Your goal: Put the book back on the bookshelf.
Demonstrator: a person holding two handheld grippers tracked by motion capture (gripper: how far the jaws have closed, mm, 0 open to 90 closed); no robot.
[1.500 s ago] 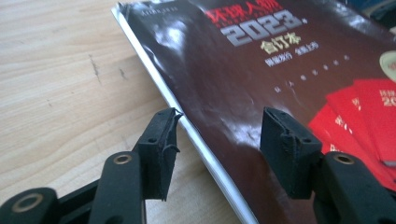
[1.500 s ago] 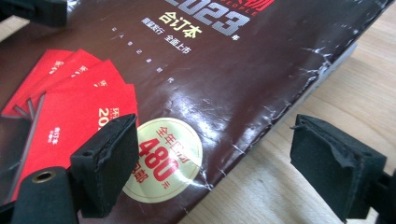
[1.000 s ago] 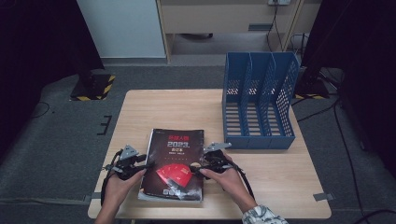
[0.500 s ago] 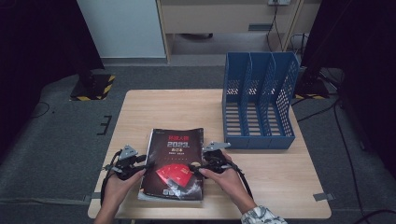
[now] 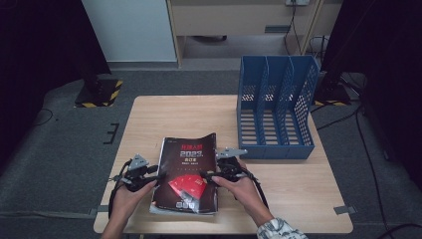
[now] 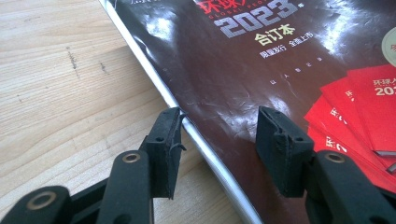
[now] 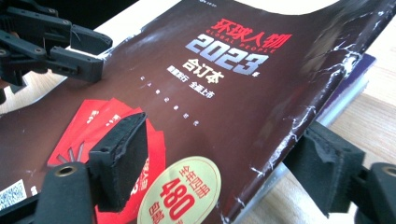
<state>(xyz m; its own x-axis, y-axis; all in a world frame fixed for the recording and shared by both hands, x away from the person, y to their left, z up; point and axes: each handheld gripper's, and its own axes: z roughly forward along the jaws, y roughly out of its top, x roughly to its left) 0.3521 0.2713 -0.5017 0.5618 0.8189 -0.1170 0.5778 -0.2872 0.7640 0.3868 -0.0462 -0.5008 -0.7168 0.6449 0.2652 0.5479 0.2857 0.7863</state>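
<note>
One book (image 5: 188,172), one blue file rack (image 5: 276,107) with three slots, one table (image 5: 164,114), two tools.

The dark book cover (image 7: 224,93) reads "环球人物", "GLOBAL PEOPLE", "2023" and "合订本"; its round yellow sticker (image 7: 180,191) shows "480".

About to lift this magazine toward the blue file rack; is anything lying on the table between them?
Nothing visible does. The dark-covered magazine lies flat, and only bare wooden tabletop separates it from the blue three-slot plastic file rack, whose slots look empty.
</note>
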